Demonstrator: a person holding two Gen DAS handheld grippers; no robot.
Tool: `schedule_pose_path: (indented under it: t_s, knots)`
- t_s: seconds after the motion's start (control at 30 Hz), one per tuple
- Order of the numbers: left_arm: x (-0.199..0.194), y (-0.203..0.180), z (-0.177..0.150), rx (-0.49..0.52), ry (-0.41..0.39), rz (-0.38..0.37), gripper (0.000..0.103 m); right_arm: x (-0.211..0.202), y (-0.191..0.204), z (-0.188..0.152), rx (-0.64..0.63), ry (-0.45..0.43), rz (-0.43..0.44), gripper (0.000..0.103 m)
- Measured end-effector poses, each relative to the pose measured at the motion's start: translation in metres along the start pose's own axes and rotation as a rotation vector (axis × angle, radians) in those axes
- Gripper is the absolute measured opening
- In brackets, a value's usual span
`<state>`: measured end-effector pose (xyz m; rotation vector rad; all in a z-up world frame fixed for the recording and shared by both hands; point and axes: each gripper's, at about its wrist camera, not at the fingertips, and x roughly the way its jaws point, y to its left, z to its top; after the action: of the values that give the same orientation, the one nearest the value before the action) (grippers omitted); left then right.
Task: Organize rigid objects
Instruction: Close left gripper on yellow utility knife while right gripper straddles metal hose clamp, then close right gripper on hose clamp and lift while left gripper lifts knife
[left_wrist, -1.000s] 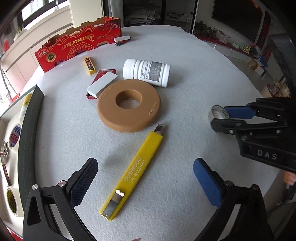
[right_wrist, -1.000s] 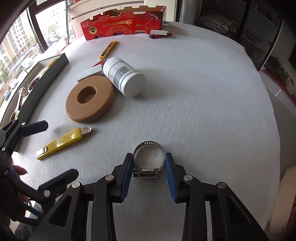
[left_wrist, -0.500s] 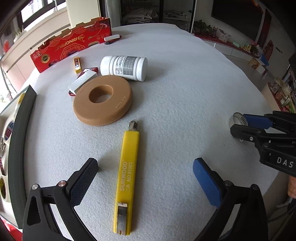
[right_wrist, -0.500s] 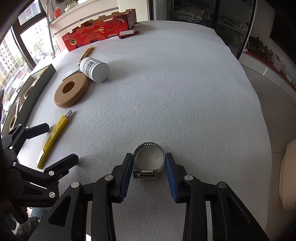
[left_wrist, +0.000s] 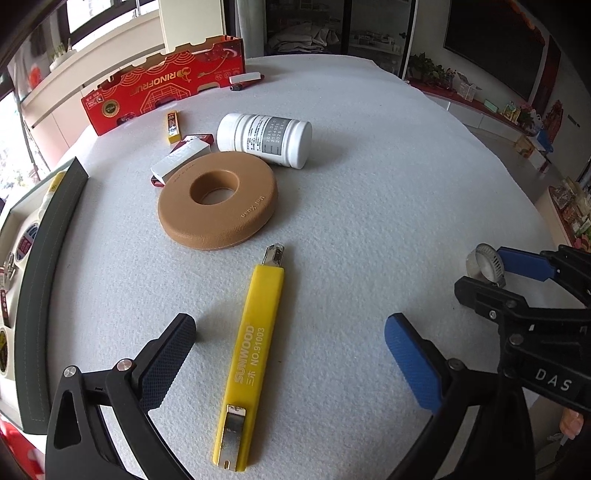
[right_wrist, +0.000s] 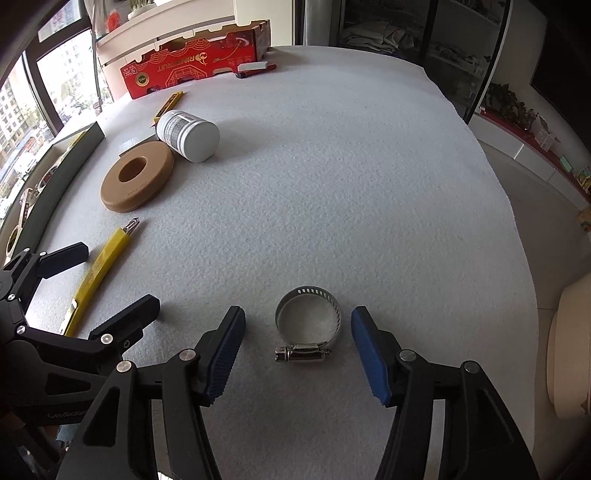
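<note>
— How many of each?
— One clamp (right_wrist: 307, 320), one knife (left_wrist: 252, 356), one ring (left_wrist: 218, 205), one bottle (left_wrist: 264, 139), one red box (left_wrist: 166, 99).
— Grippers?
— Two: left (left_wrist: 290, 356), right (right_wrist: 297, 349).

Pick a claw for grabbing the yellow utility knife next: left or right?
Left. The left claw is open with the yellow utility knife lying between its fingers. The right claw is open around the hose clamp, off to the side.

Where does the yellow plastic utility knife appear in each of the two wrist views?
Left wrist: yellow plastic utility knife lies bottom centre, between the left tool's fingers.
Right wrist: same knife at left edge.
Shared landmark: tan foam ring, just beyond the blade tip.
</note>
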<state>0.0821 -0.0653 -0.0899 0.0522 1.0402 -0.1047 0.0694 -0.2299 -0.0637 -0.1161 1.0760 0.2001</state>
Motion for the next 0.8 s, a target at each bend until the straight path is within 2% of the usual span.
schedule_pose_path:
  t_s: [0.07, 0.1, 0.13, 0.17, 0.2, 0.23, 0.3, 0.47, 0.8]
  knots:
    - [-0.004, -0.004, 0.0, 0.013, 0.001, -0.007, 0.091, -0.002, -0.001, -0.001, 0.011, 0.003, -0.002, 0.039]
    - [-0.006, -0.006, 0.0, 0.022, -0.001, -0.013, 0.08, -0.002, -0.002, -0.001, 0.015, 0.007, 0.001, 0.037]
    - [-0.008, -0.009, 0.0, 0.031, -0.001, -0.015, 0.066, -0.003, -0.002, -0.002, 0.018, 0.01, 0.002, 0.037]
    - [-0.01, -0.01, 0.0, 0.037, 0.0, -0.022, 0.057, -0.003, -0.002, -0.003, 0.022, 0.012, 0.004, 0.037]
    - [-0.012, -0.012, 0.001, 0.042, 0.003, -0.024, 0.034, -0.004, -0.003, -0.003, 0.028, 0.014, 0.006, 0.037]
    - [-0.013, -0.012, 0.002, 0.044, 0.011, -0.032, 0.023, -0.004, -0.003, -0.004, 0.033, 0.015, 0.006, 0.037]
    - [-0.013, -0.011, 0.002, 0.033, 0.024, -0.036, 0.018, -0.005, -0.003, -0.004, 0.042, 0.018, 0.006, 0.035]
    - [-0.016, -0.006, -0.002, 0.003, 0.041, -0.051, 0.017, -0.013, -0.006, -0.006, 0.067, 0.009, 0.016, 0.034]
    - [-0.039, 0.012, -0.01, -0.048, -0.001, -0.062, 0.017, -0.033, -0.022, -0.015, 0.156, -0.025, 0.095, 0.034]
